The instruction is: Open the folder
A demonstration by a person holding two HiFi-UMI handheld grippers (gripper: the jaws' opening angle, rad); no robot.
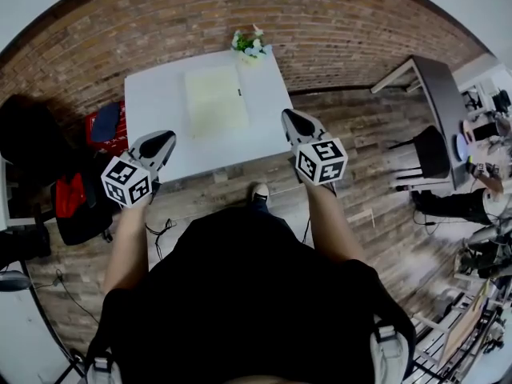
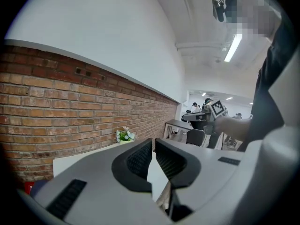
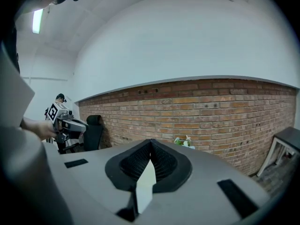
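Note:
A pale yellow-green folder (image 1: 214, 98) lies closed and flat in the middle of the white table (image 1: 160, 110). My left gripper (image 1: 164, 141) hovers over the table's near left edge, a good way short of the folder, jaws shut and empty. My right gripper (image 1: 294, 118) hangs by the table's right edge, beside the folder's near right corner, also shut with nothing in it. In the left gripper view the jaw tips (image 2: 153, 142) meet with the table beyond them. In the right gripper view the tips (image 3: 151, 142) touch. The folder shows in neither gripper view.
A small pot of white flowers (image 1: 250, 45) stands at the table's far edge against the brick wall. A red box (image 1: 104, 126), a black chair (image 1: 32, 134) and a red-and-black bag (image 1: 72, 198) crowd the left. A dark desk (image 1: 444, 94) and chair (image 1: 432, 150) stand to the right.

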